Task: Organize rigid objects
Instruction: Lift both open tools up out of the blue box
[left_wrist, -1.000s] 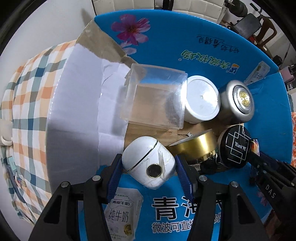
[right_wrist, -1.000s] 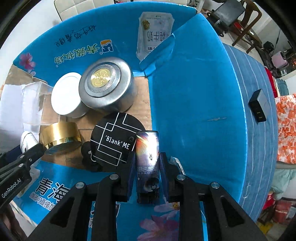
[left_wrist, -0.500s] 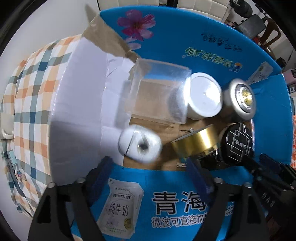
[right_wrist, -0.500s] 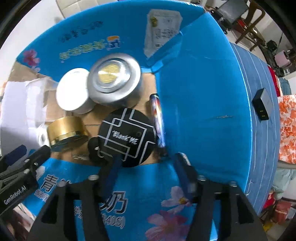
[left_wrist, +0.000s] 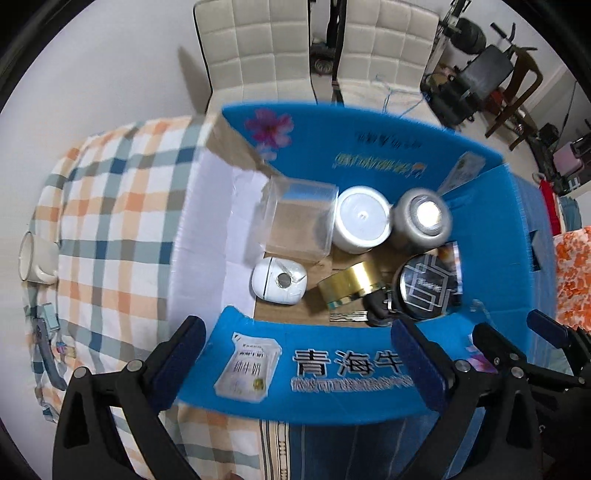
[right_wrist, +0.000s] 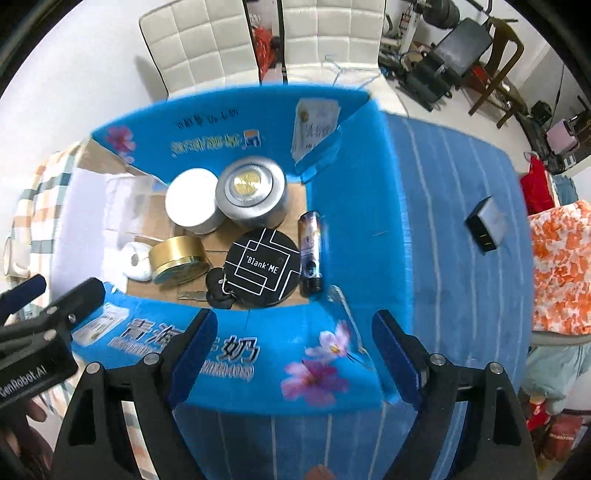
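Note:
A blue cardboard box (left_wrist: 332, 365) (right_wrist: 354, 229) holds several rigid objects. A white egg-shaped device (left_wrist: 279, 280) (right_wrist: 136, 260) lies at its left, beside a clear plastic case (left_wrist: 299, 218). A slim printed tube (right_wrist: 311, 254) lies along the right wall next to a black round "Blank ME" case (right_wrist: 263, 267) (left_wrist: 428, 291). A gold tin (left_wrist: 349, 286) (right_wrist: 178, 258), a white jar (left_wrist: 364, 219) (right_wrist: 192, 201) and a silver tin (left_wrist: 423, 218) (right_wrist: 253, 190) fill the middle. My left gripper (left_wrist: 301, 369) and right gripper (right_wrist: 291, 358) hang open above the box's near flap, both empty.
The box stands on a table with a checked cloth (left_wrist: 110, 206) on the left and a blue striped cloth (right_wrist: 454, 221) on the right. A mug (left_wrist: 35, 258) sits at the far left. A black charger (right_wrist: 485, 225) lies on the right. White chairs (left_wrist: 306, 48) stand behind.
My left gripper let go of the white device and my right let go of the tube; both now lie in the box. Both grippers opened and pulled back up and away.

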